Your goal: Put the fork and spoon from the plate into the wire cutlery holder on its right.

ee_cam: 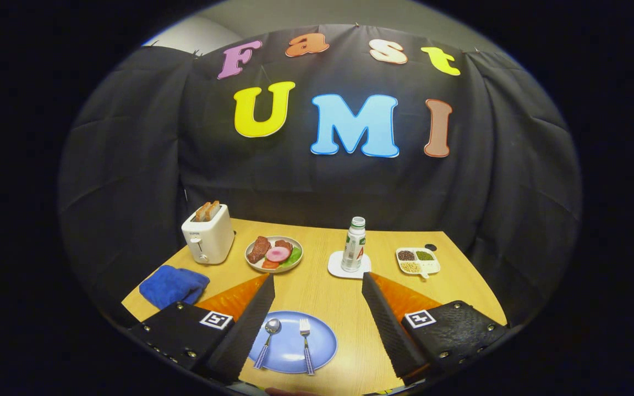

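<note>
Black cloth walled the booth behind a pale wooden worktop (322,291). Over its near edge the claw (317,278) hung released, its two fingers spread wide apart and gripping nothing. Between the fingers, low and close, lay a blue plate (320,344), its left side hidden under the left finger (245,324). On the plate the spoon (268,341) lay on the left with its bowl pointing away, just beside that left finger, and the fork (306,345) lay on the right, tines pointing away, roughly parallel to the spoon and apart from it. Both had checked blue-and-white handles.

Beyond the fingertips, a small bottle (354,245) with a green cap stood upright on a white coaster (336,268). Left of it sat a round dish of food (274,254) holding brown pieces, a pink slice and something green. Farther left stood a white toaster (208,234) with two slices of bread (207,210) poking up from its slots, and nearer than the toaster a crumpled blue cloth (174,285) lay by the left finger's base. Right of the bottle rested a white divided tray (417,260) with dark, green and pale contents in separate compartments.
</note>
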Motion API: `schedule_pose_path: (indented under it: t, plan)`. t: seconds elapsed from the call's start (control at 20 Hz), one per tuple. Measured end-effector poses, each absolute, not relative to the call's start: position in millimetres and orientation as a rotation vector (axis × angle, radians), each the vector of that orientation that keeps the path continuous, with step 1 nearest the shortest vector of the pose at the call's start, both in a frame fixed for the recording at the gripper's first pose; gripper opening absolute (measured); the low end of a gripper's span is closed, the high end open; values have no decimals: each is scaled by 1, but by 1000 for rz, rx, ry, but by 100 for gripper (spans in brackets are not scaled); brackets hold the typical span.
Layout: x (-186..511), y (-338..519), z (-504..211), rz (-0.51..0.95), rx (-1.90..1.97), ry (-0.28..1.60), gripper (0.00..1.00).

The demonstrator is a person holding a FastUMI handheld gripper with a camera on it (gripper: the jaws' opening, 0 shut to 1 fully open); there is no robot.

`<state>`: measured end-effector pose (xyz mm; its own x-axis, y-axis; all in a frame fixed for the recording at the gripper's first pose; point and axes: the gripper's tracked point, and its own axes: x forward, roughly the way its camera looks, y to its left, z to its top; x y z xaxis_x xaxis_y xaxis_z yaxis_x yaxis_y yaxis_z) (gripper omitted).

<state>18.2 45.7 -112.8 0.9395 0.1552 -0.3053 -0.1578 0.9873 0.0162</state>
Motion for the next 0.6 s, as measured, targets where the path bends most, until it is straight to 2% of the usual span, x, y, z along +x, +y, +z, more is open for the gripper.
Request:
schedule_pose_path:
  t: [0.3, 0.45, 0.55, 0.6]
  plan:
    - [17, 54, -135, 169, -25, 370, 98]
    - [16, 54, -147, 169, -36, 417, 94]
    - [13, 63, -164, 207, -29, 470, 71]
    - [10, 61, -173, 196, -38, 504, 71]
